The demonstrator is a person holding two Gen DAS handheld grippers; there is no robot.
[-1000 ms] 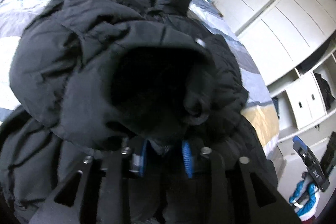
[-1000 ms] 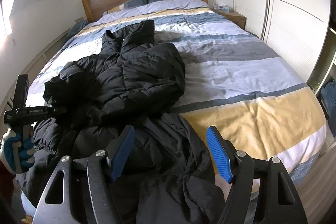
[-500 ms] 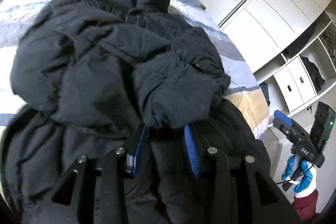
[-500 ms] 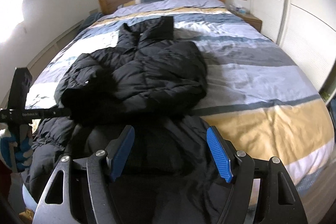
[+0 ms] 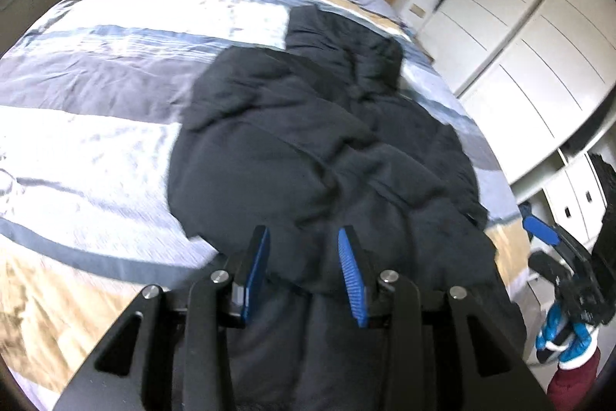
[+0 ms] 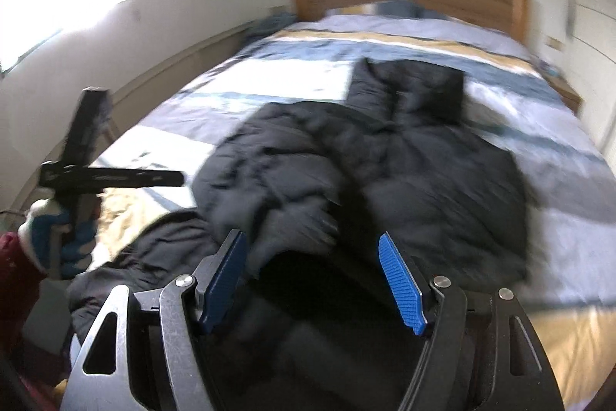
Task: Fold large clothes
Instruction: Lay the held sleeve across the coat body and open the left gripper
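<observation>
Between folds: the black puffer jacket [image 5: 319, 156] lies bunched mid-bed on the striped duvet [image 5: 115, 126], left gripper [image 5: 304, 272] and right gripper [image 6: 319, 280] both released and empty; next, probably seize the near hem.

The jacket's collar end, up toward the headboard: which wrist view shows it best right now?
The right wrist view: the black jacket lies nearly centred, its collar end facing the camera, though blurred. The left wrist view shows that end obliquely, darker, with little detail.
</observation>
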